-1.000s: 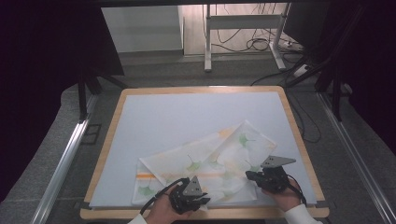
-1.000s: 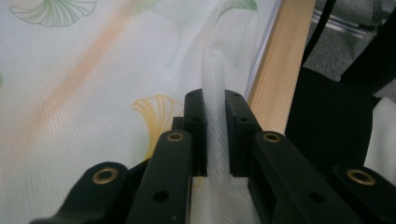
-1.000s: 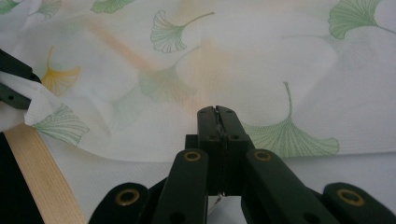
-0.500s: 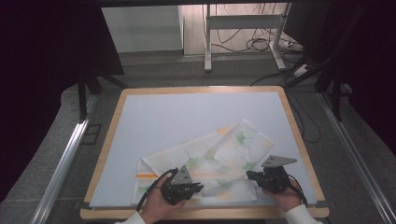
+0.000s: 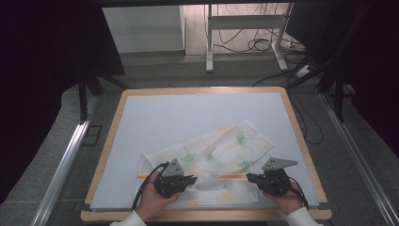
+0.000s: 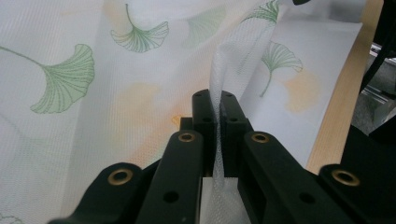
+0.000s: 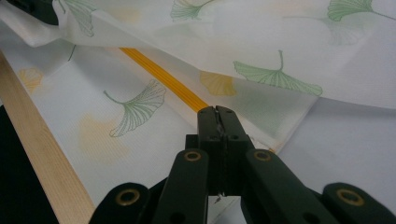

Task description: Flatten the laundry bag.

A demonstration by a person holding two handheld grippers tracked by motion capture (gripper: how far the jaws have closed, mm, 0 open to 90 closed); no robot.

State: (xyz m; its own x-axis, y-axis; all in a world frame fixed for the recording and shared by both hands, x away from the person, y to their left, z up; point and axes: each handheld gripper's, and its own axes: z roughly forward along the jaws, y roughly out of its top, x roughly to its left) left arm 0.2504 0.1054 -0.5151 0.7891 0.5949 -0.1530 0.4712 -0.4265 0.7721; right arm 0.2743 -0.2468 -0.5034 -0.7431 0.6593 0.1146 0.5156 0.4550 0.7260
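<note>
Both claws pinch the leaf-print cloth (image 5: pixel 211 160) near the table's wooden rim (image 5: pixel 106 155).

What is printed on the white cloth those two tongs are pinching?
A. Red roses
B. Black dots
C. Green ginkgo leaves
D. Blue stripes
C: the left gripper view shows green fan-shaped ginkgo leaves on the white cloth, a fold of it clamped in the left tongs; the right tongs grip its edge by an orange stripe.

Left hand-held gripper (image 5: pixel 190 180) jaws clamped together; right hand-held gripper (image 5: pixel 251 178) jaws likewise pressed together.
</note>
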